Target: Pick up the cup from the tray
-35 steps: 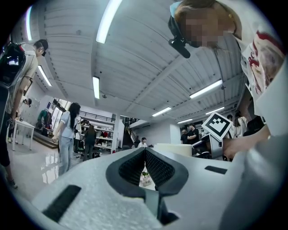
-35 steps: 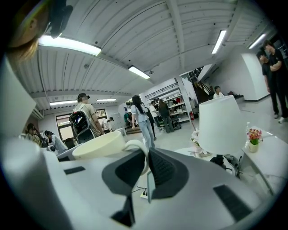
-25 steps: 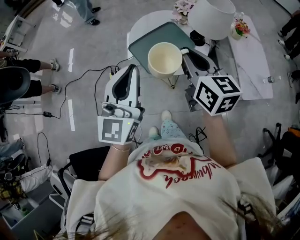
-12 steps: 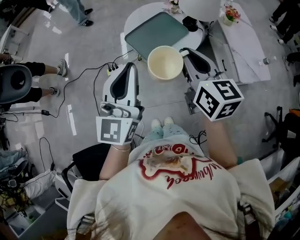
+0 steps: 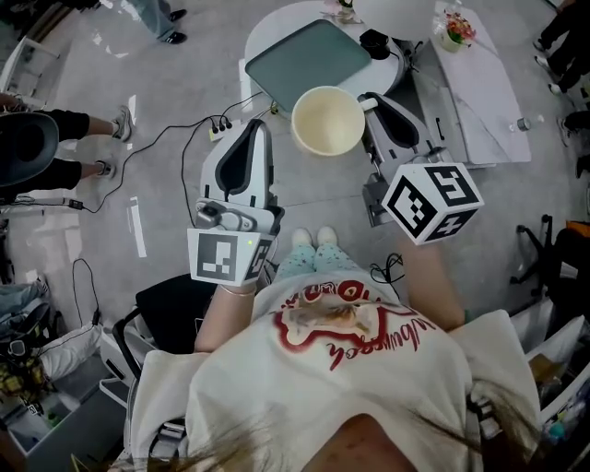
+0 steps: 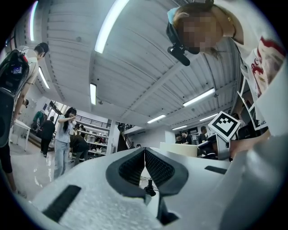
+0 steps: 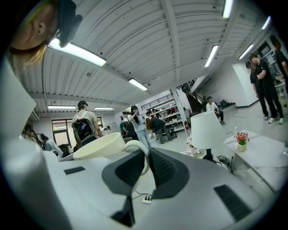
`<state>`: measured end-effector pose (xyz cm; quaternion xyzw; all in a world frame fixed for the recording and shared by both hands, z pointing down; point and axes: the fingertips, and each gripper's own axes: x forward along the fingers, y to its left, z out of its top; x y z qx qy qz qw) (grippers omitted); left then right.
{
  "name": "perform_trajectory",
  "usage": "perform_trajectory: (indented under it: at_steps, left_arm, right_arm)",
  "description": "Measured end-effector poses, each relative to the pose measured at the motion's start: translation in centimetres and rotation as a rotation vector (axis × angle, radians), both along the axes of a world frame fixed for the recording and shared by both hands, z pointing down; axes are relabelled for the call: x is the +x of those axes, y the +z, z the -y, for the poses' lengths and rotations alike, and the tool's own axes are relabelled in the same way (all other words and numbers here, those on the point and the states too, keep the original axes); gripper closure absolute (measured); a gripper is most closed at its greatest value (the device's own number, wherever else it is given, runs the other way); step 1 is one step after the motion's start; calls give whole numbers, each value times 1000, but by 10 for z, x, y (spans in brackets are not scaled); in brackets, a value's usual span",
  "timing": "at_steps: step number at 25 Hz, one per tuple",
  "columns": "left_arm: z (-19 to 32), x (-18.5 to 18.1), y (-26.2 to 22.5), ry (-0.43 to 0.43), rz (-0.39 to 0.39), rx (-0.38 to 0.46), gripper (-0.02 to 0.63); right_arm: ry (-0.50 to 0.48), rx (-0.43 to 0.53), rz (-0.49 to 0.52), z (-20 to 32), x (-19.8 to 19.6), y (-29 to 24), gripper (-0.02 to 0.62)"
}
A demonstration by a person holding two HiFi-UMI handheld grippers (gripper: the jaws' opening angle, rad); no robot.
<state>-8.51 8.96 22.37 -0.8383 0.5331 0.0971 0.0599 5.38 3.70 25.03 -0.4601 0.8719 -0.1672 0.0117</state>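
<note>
A cream cup [image 5: 326,120] hangs in the air, upright and empty, off the near edge of the grey-green tray [image 5: 307,53]. My right gripper [image 5: 369,100] is shut on the cup's handle; in the right gripper view the cup [image 7: 100,145] juts left of the jaws and its handle loop [image 7: 145,157] is pinched between the dark pads. To the cup's left, my left gripper [image 5: 259,131] is shut on nothing, its pads pressed together [image 6: 144,158]. The tray lies bare on a round white table [image 5: 267,20].
A white lamp [image 5: 395,13], a small flower pot [image 5: 453,30] and a long white table [image 5: 479,92] stand beyond the tray. A power strip with cables [image 5: 221,129] lies on the floor. People [image 5: 37,147] stand at left. A black chair [image 5: 175,313] is near me.
The cup, which hung over the tray's near edge, has come away from the tray toward me. Both grippers keep the same grip and spacing.
</note>
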Motion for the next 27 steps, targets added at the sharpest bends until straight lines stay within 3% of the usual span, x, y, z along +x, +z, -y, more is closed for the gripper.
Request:
perform_trajectory:
  at_steps: [27]
  left_arm:
    - [8,4,4,11,4,-1,591]
  right_arm:
    - [16,-9,5,8,-3,7,552]
